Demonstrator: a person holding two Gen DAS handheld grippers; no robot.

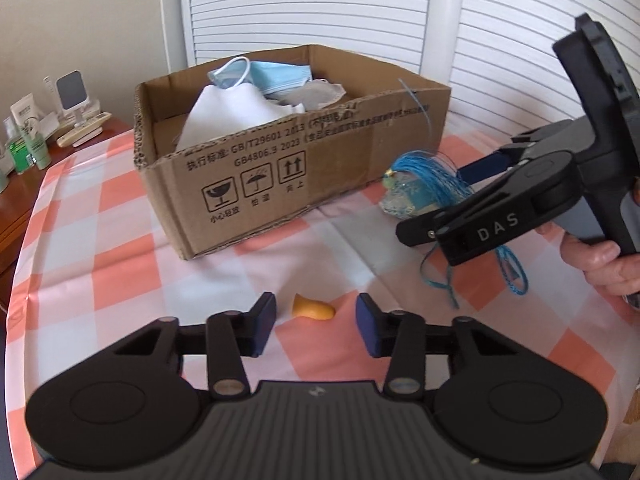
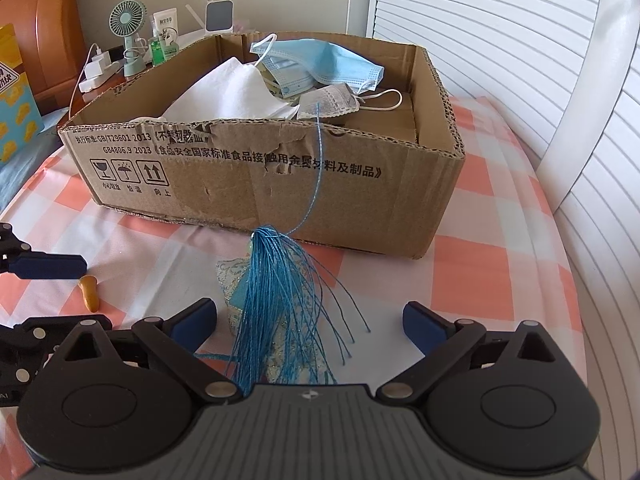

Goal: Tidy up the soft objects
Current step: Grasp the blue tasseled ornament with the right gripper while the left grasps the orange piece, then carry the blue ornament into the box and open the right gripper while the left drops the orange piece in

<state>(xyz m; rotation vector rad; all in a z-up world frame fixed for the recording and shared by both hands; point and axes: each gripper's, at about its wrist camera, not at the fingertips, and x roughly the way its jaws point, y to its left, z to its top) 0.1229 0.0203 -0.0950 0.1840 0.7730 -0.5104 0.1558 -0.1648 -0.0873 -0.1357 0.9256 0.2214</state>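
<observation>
A small orange soft piece (image 1: 313,309) lies on the checked cloth between the blue pads of my open left gripper (image 1: 316,327); it also shows in the right wrist view (image 2: 89,291). A pale sachet with a blue tassel (image 2: 276,300) lies in front of the cardboard box (image 2: 360,196), between the fingers of my open right gripper (image 2: 310,322). In the left wrist view the sachet (image 1: 416,192) sits by the box (image 1: 240,184), partly behind the right gripper (image 1: 460,200). The box holds blue face masks (image 2: 320,60) and a white cloth (image 2: 236,92).
A wooden side table (image 1: 16,196) at the left carries bottles, a small fan (image 2: 130,24) and a charger. White slatted doors (image 2: 520,40) stand behind the box. The checked cloth (image 1: 120,272) drops off at the left and right edges.
</observation>
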